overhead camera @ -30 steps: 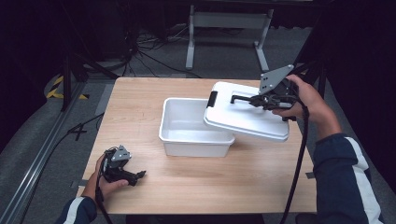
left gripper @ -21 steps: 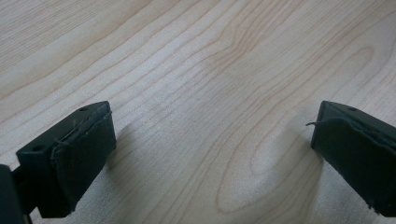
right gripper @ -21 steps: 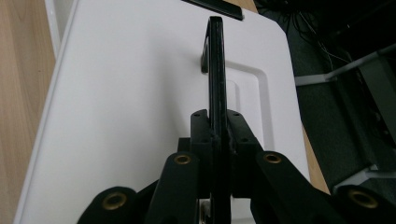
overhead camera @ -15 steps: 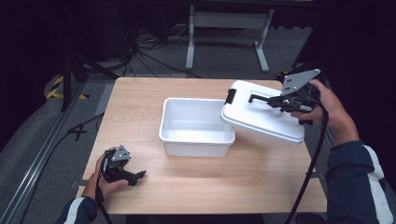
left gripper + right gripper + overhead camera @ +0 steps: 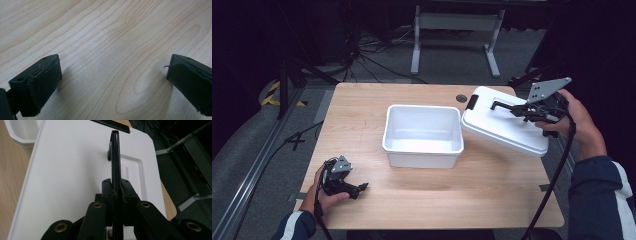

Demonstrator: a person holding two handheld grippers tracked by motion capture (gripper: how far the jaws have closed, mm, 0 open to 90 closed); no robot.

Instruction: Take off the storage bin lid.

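A white plastic bin (image 5: 422, 135) stands open in the middle of the wooden table (image 5: 412, 200). Its white lid (image 5: 502, 127) (image 5: 75, 170) hangs tilted to the right of the bin, over the table's right side. My right gripper (image 5: 518, 108) (image 5: 115, 187) is shut on the lid's black handle (image 5: 502, 104) (image 5: 115, 150), which stands on edge between the jaws. A black latch (image 5: 471, 101) shows at the lid's left end. My left gripper (image 5: 360, 188) (image 5: 112, 82) rests open near the table's front left corner, with bare wood between its pads (image 5: 42, 85).
A round cable hole (image 5: 460, 98) sits at the table's back edge. Behind the table stand a grey metal frame (image 5: 452, 30) and loose cables (image 5: 357, 45) on the floor. A rail (image 5: 257, 165) runs along the left side.
My right gripper has carried the lid off the bin to the right and slightly down. The bin now stands uncovered. The left gripper has stayed put.
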